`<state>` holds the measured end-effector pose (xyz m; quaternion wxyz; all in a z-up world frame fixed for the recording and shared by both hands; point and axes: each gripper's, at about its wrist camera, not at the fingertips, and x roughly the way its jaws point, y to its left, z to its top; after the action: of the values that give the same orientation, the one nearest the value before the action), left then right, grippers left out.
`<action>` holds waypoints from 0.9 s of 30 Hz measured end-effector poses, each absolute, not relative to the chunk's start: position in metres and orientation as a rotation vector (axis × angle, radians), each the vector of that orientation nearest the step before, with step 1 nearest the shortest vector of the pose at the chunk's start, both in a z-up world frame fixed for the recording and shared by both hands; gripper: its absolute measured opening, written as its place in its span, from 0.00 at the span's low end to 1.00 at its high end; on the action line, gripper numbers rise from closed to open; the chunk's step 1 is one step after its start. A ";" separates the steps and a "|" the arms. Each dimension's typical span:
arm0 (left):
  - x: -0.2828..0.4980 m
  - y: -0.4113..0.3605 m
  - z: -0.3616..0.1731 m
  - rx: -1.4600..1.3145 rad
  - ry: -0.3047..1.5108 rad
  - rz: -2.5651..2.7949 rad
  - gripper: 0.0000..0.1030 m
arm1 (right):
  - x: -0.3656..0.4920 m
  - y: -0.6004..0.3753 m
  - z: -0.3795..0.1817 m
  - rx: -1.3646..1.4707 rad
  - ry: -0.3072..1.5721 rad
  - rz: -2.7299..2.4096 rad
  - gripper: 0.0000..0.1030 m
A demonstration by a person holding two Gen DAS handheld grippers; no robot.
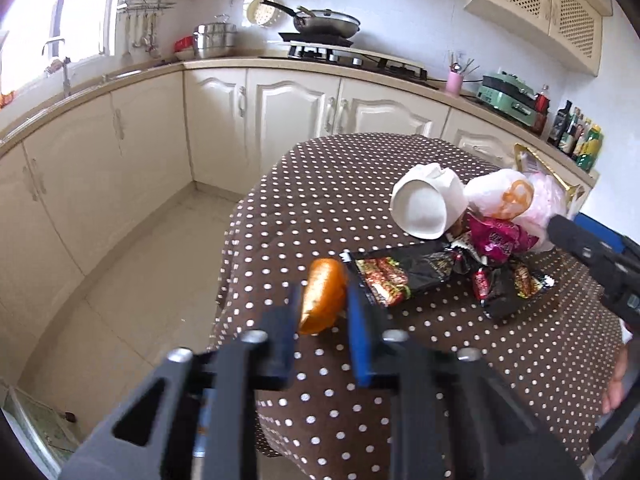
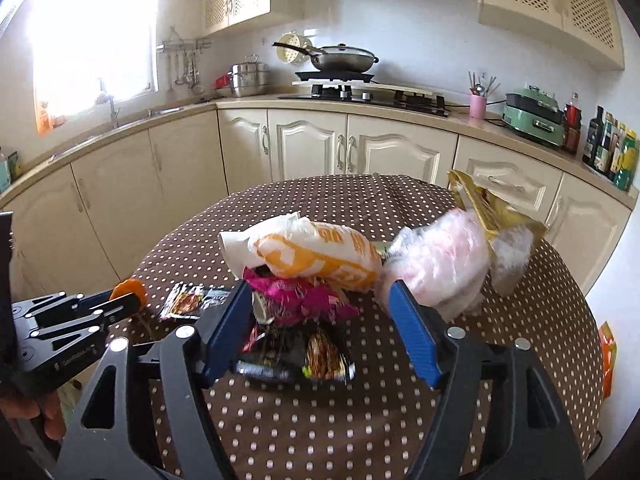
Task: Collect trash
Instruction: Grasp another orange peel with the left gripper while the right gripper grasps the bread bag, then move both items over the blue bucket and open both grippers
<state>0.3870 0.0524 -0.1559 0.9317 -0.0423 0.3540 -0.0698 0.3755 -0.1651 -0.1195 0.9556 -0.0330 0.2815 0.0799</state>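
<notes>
1. Left wrist view: left gripper point(image 1: 324, 300) pinches a crumpled orange peel point(image 1: 322, 296) at the edge of the dotted table point(image 1: 360, 400). Beside it lie a black wrapper point(image 1: 404, 274) and an overturned white cup point(image 1: 426, 204).
2. Right wrist view: right gripper point(image 2: 324, 312) is spread, gripping nothing, above a pink wrapper point(image 2: 296, 298) under a white-orange bag point(image 2: 316, 252).

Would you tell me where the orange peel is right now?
In the left wrist view the orange peel sits between the left gripper's fingers at the table's left edge, beside the black wrapper.
</notes>
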 end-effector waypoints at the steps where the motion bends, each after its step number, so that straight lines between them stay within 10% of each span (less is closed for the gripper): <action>1: 0.388 0.052 -0.156 -0.085 0.723 -0.146 0.16 | 0.381 -0.164 -0.120 -0.071 0.576 0.163 0.68; 11: 0.378 0.065 -0.140 -0.166 0.662 -0.172 0.13 | 0.428 -0.152 -0.124 -0.115 0.620 0.153 0.76; 17: 0.369 0.067 -0.131 -0.186 0.643 -0.207 0.13 | 0.438 -0.156 -0.129 -0.112 0.660 0.161 0.42; 27: 0.336 0.086 -0.113 -0.232 0.577 -0.224 0.13 | 0.376 -0.158 -0.066 -0.088 0.388 0.120 0.39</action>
<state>0.3364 0.0860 -0.1128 0.9458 -0.1140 0.2834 -0.1097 0.3758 -0.1576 -0.0659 0.9785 -0.0439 0.1926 0.0596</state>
